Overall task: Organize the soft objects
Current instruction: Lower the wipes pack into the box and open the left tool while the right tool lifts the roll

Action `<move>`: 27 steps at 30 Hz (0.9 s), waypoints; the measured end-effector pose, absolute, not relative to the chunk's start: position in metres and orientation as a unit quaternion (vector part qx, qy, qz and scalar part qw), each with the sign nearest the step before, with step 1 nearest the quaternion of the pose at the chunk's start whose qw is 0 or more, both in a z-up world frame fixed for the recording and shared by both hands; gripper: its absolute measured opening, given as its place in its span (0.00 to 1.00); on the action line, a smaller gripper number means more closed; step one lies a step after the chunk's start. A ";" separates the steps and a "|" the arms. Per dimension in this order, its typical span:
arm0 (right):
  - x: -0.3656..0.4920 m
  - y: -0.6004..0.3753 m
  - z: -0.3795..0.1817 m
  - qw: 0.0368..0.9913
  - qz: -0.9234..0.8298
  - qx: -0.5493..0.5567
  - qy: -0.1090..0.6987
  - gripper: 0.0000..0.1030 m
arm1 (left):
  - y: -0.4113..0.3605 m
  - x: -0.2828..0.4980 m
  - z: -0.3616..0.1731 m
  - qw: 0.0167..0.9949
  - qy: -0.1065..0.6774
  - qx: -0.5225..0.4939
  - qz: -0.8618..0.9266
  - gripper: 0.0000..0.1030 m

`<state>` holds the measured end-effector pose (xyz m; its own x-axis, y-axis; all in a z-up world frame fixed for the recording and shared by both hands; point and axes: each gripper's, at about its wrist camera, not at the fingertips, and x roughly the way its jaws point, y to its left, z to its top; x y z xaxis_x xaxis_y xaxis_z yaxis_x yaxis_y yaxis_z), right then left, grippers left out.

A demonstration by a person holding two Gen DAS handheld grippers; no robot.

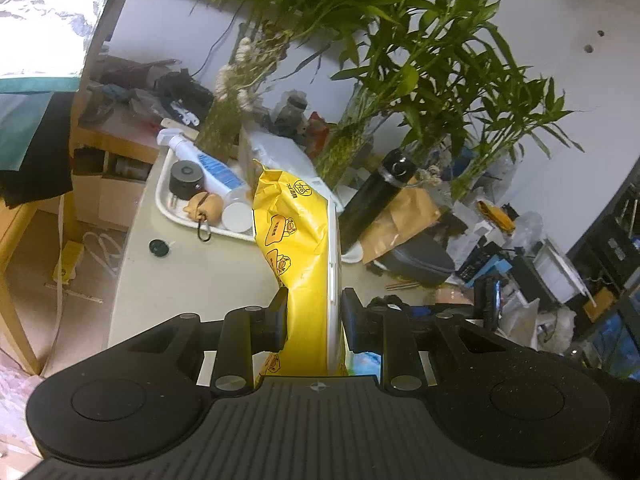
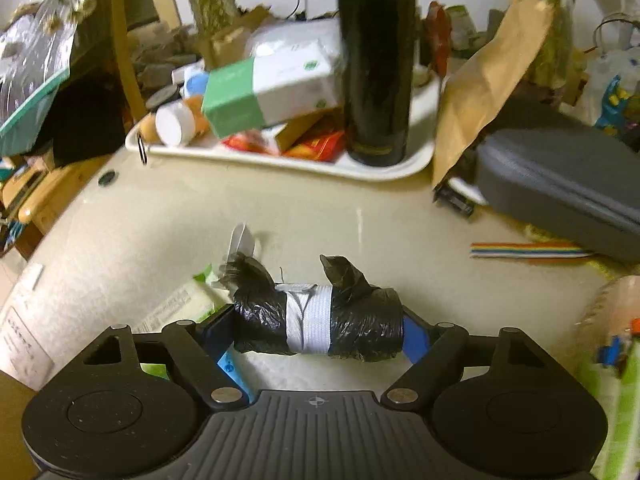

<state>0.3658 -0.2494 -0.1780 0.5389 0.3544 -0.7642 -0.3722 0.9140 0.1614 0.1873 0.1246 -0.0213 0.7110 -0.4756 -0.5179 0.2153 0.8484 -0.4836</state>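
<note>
— That yellow pack [image 1: 298,240]?
— Glossy, crinkled plastic film. The black roll [image 2: 320,320] is wrinkled shiny plastic, banded in white woven cloth
— The tabletop [image 2: 280,208]?
— Smooth, slightly glossy

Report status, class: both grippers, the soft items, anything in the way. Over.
Left gripper shut on yellow packet, held up. Right gripper straddling black bag roll on table. Tray ahead crowded, black flask upright in it.

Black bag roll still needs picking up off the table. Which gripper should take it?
Right. The right gripper already straddles the black bag roll on the table, one finger at each end. The left gripper is shut on the yellow packet.
</note>
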 end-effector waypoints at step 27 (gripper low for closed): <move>0.237 -0.288 -0.054 0.908 0.224 0.065 0.348 0.81 | 0.080 0.137 0.026 0.903 0.301 -0.174 -0.251 0.25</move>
<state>0.2374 -0.2877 -0.0538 0.6565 0.4524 -0.6036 -0.3624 0.8910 0.2735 0.1371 0.0796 0.0262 0.6926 -0.5580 -0.4572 0.3489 0.8138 -0.4647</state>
